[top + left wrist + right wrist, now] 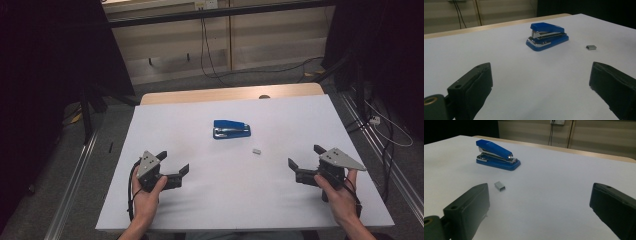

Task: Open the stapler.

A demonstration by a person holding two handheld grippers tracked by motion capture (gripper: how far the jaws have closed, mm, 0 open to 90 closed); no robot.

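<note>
The left gripper (174,163) was held low over the near left of the white table (200,200), its jaws spread wide with nothing between them. The right gripper (304,157) was held in the same way at the near right, jaws likewise apart and empty. Both were pointed inward toward the middle of the table.

Nearest to the right gripper, a small block of staples (257,150) was seen lying flat on the table, ahead of that gripper's jaws in the right gripper view (499,186). It was judged to be very light, stiff as a bar yet brittle, since such a strip is easily snapped or scattered if squeezed hard. Its low profile and smooth metal sides suggested that it would slip, so a gentle pinch across its two long sides, close to the table, was thought best.

Farther off, just beyond the staples and toward the table's centre, the blue stapler (231,129) was seen resting closed on its base. It was judged rigid and moderately heavy for its size, with a glossy plastic top that might slide under the pads. A hold across the sides of its base, near the hinged rear, was judged the steadiest, with the sprung top left free to be lifted.
</note>
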